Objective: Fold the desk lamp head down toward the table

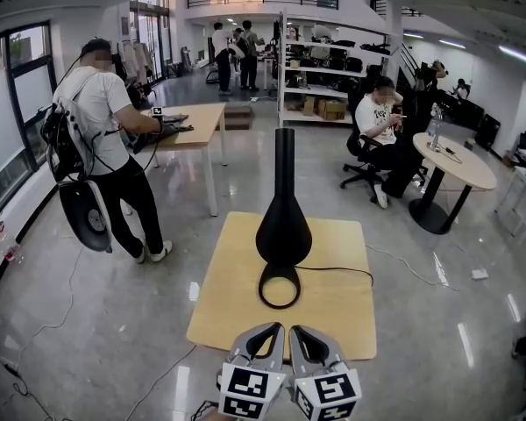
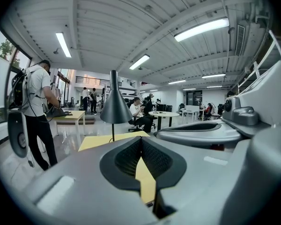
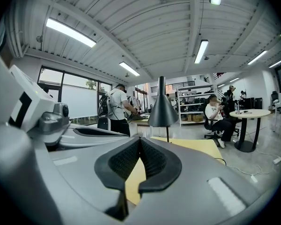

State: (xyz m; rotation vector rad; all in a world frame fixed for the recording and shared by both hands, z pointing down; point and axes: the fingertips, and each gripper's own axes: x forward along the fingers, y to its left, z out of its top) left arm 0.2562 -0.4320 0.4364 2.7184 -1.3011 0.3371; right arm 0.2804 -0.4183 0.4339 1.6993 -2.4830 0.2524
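Pale wood table (image 1: pixel 342 323) on glossy grey floor (image 1: pixel 88 323) bears black lamp (image 1: pixel 283 226); left gripper (image 1: pixel 274 329) and right gripper (image 1: pixel 298 330) jaws together.

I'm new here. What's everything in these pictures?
Near table: one, light wood, centre.
Desk lamp: one, black, upright on it.
Lamp cable: one, black, across the table's right half.
Long desk: one, light wood, back left.
Round table: one, pale, right.
Shelving rack: one, white, back.
Standing person: one, white shirt, at the long desk.
Seated person: one, white shirt, by the round table.
Left gripper: one, grey, shut, empty, bottom centre.
Right gripper: one, grey, shut, empty, beside it.
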